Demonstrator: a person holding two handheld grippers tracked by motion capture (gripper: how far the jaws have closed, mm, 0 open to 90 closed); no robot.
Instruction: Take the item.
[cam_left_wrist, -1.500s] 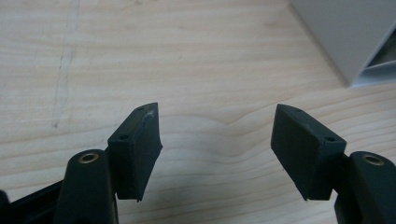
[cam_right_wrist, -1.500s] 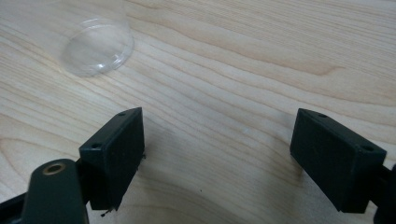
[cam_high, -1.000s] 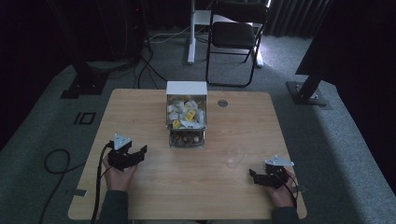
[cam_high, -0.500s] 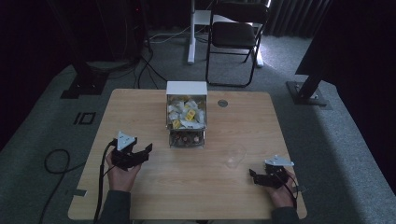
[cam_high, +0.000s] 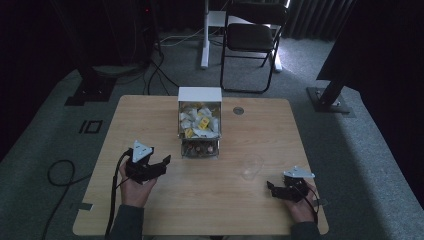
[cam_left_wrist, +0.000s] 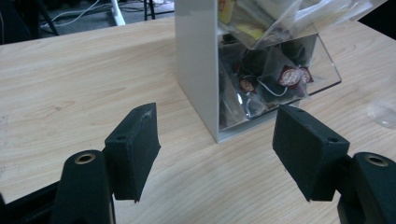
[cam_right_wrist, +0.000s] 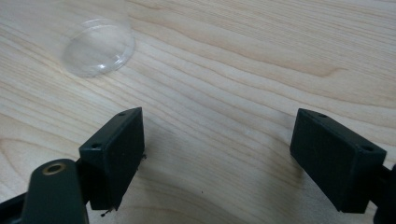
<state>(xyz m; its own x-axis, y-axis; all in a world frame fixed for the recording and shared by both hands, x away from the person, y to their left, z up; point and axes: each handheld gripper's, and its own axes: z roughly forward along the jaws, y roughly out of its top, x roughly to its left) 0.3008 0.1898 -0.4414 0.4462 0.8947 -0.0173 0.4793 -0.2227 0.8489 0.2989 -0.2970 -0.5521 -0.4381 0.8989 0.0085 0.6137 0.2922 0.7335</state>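
Tea-bag dispenser (cam_high: 199, 122): white box with a clear front, standing at the centre rear of the tabletop (cam_high: 150, 210), filled with sachets. Left gripper (cam_high: 159, 165): jaws spread, empty, near the dispenser's front left corner. Clear plastic cup (cam_high: 252, 167): on the tabletop, right of the dispenser. Right gripper (cam_high: 272, 189): jaws spread, empty, near the cup.

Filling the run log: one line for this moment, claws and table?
left claw: open, empty, facing tea bag dispenser | right claw: open, empty, near table edge | clear cup: upright, untouched
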